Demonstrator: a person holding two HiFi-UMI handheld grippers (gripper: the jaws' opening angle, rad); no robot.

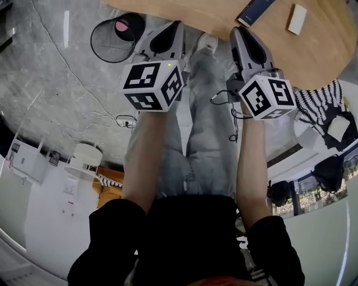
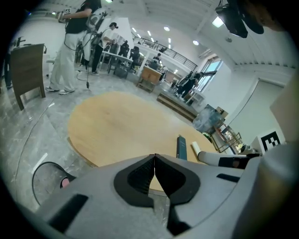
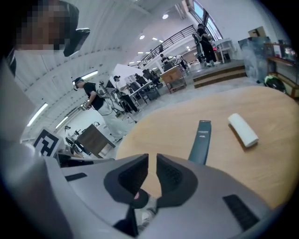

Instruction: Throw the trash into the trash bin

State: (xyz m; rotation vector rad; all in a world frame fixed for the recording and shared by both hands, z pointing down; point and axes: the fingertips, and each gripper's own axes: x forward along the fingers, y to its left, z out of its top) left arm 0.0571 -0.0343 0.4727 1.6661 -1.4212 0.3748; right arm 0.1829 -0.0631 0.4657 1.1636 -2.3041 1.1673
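A black wire trash bin [image 1: 116, 37] stands on the grey floor by the round wooden table [image 1: 224, 17], with a pink thing [image 1: 121, 25] inside. On the table lie a dark blue box [image 1: 254, 11] and a white roll of paper [image 1: 297, 18]. My left gripper [image 1: 177, 24] hangs just right of the bin, at the table's edge. Its jaws are shut with nothing between them, and its own view shows the bin [image 2: 46, 179] at lower left. My right gripper [image 1: 238, 30] points at the table edge near the box [image 3: 201, 140] and roll [image 3: 243, 130]. It is shut and empty.
Cables and a white power strip [image 1: 124, 120] trail over the floor left of my legs [image 1: 207, 111]. A wooden chair [image 2: 28, 70] stands beyond the table. Several people [image 2: 70, 42] work at far desks. White furniture [image 1: 84, 159] sits at lower left.
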